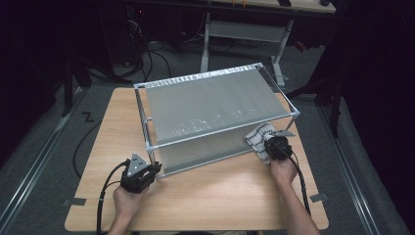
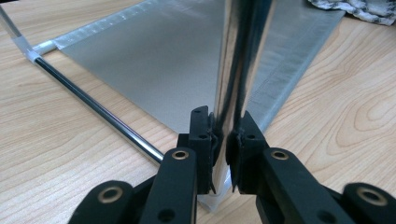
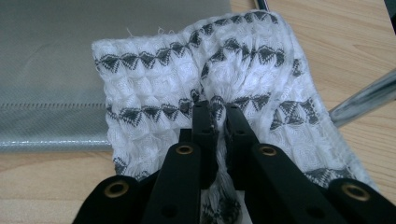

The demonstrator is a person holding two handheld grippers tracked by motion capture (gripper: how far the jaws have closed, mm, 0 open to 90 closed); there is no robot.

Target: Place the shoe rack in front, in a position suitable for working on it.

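A two-tier metal rack (image 1: 215, 105) with grey fabric shelves stands on the wooden table (image 1: 205, 196). My left gripper (image 1: 147, 169) is at its front left corner, shut on the chrome upright post (image 2: 233, 70); the pads clamp the post (image 2: 223, 149) just above the lower shelf. A white cloth with dark grey diamond bands (image 1: 259, 139) lies at the rack's front right corner, partly on the lower shelf. My right gripper (image 1: 275, 146) is shut on a bunched fold of that cloth (image 3: 219, 70), its jaws pinching the fabric (image 3: 219, 109) from above.
The lower grey shelf (image 3: 56, 60) reaches under the cloth's left part. A chrome rod (image 2: 98, 109) runs along the rack's base on the table. Cables trail from both grippers toward the near edge. The floor around the table is dark, with a desk frame behind.
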